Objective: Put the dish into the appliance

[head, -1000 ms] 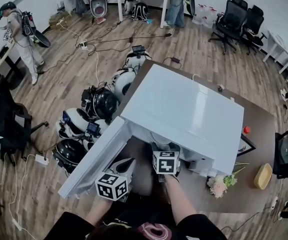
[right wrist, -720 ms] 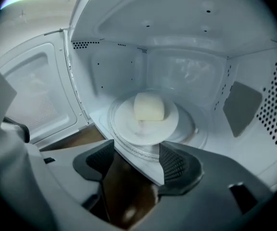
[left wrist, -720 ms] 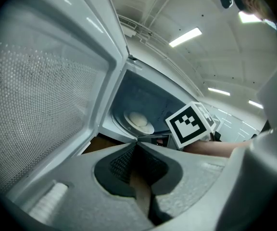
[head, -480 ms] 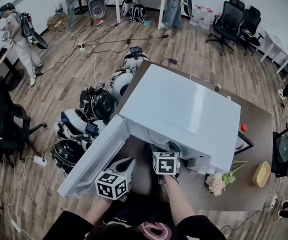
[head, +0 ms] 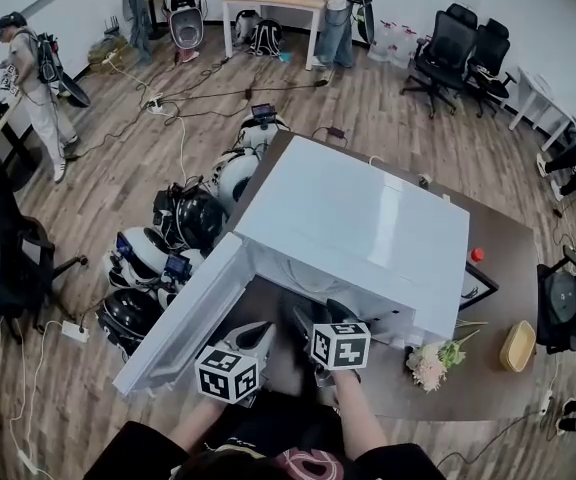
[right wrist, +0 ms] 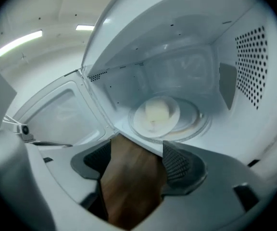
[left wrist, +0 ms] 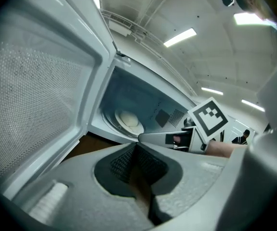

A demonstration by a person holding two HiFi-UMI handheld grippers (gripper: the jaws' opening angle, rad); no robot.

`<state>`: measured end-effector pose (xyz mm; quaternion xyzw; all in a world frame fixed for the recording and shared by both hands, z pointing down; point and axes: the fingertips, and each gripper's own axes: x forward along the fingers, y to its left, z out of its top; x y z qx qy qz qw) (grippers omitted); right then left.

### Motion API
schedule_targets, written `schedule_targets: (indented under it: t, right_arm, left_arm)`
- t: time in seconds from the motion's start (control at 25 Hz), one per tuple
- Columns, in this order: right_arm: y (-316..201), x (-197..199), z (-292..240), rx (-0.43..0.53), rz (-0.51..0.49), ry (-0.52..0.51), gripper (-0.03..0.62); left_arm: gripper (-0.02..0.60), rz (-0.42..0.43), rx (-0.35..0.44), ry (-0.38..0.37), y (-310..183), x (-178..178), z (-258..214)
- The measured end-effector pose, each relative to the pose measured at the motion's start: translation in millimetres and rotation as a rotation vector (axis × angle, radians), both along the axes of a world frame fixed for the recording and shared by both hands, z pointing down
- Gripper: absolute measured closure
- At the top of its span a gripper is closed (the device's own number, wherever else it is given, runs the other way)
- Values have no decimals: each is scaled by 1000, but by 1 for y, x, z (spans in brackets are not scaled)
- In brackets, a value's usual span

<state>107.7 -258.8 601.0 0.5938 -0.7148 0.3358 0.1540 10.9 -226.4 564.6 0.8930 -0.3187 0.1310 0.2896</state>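
A white microwave (head: 353, 228) stands on the brown table (head: 438, 408) with its door (head: 183, 318) swung open to the left. A pale dish (right wrist: 156, 113) with a cream lump on it rests on the turntable inside; the left gripper view also shows the dish (left wrist: 128, 119). My right gripper (right wrist: 137, 155) sits just outside the opening. Its jaws have just been opening and now stand wide apart with only table showing between them. In the head view the right gripper (head: 320, 318) is at the oven's mouth. My left gripper (left wrist: 136, 150) is shut on nothing, beside the door, left gripper (head: 261, 330).
Pink flowers (head: 430, 368), a yellow basket (head: 517, 346) and a small red object (head: 476, 255) lie on the table's right part. Several helmets (head: 183, 218) crowd the floor left of the table. Office chairs (head: 448, 43) and standing people are farther off.
My right gripper has drawn back out of the microwave's mouth toward me and its jaws stand wider. The left gripper has stayed put.
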Motion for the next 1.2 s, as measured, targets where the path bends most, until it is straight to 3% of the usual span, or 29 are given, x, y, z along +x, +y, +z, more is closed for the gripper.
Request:
schedule_targets:
  t: [0.08,0.32,0.48,0.64,0.92,1.2]
  right_arm:
    - [13,-2,-2,4,-3,-29,259]
    - [53,10,-9,60,95,-3,402]
    - [66,6,-11,111,117,0,454]
    - [79,20,-16,147,218,35,586]
    - [87,28,-11,138,260,140,588]
    - [86,23,-13,151,241,150,589]
  left_arm:
    - [572,7,2,8,2,2,0]
    - [572,51,2,11,17,9,2]
    - [572,79,2,9,24,13,5]
    - [572,106,-8,28,35,21,4]
    - [572,127,-1,31,39,25,7]
    - [573,134,10,31,38,27,8]
